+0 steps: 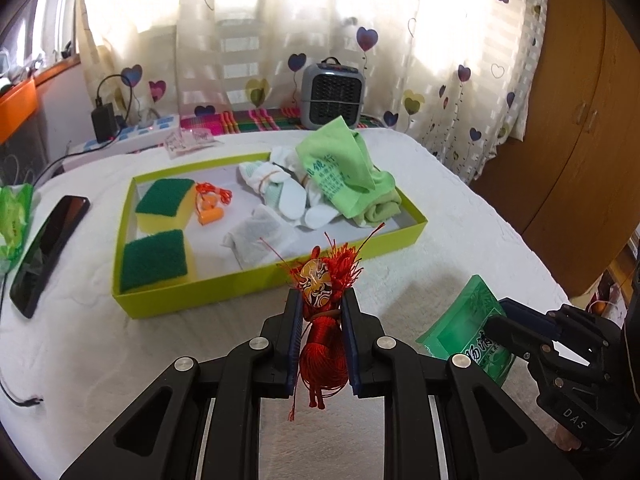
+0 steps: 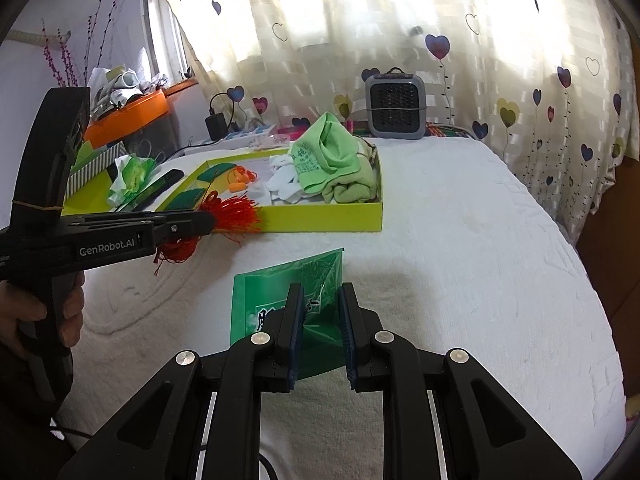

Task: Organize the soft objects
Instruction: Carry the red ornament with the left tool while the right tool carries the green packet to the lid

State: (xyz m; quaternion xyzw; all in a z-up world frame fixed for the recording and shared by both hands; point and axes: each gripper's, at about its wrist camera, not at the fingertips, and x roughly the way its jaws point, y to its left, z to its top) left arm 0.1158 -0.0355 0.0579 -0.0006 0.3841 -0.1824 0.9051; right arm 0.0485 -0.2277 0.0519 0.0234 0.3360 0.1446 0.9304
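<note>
My left gripper (image 1: 320, 296) is shut on a red tassel ornament (image 1: 322, 344) with a painted mask face, held above the white bedspread just before the lime-green tray (image 1: 256, 280). The tray holds two green-and-yellow sponges (image 1: 154, 258), orange earplugs (image 1: 210, 204), a white sachet (image 1: 256, 236), white socks (image 1: 288, 196) and a green towel (image 1: 344, 172). My right gripper (image 2: 320, 292) is shut on a green packet (image 2: 276, 284) lying on the bedspread. In the right wrist view the left gripper (image 2: 208, 220) carries the tassel (image 2: 236, 216) near the tray's front wall (image 2: 320, 218).
A black phone (image 1: 48, 248) and a green tissue pack (image 1: 14, 216) lie left of the tray. A grey heater (image 1: 332, 94), a charger (image 1: 104, 120) and a power strip stand at the back by the curtain. A wooden wardrobe (image 1: 580, 160) is beyond the bed's right edge.
</note>
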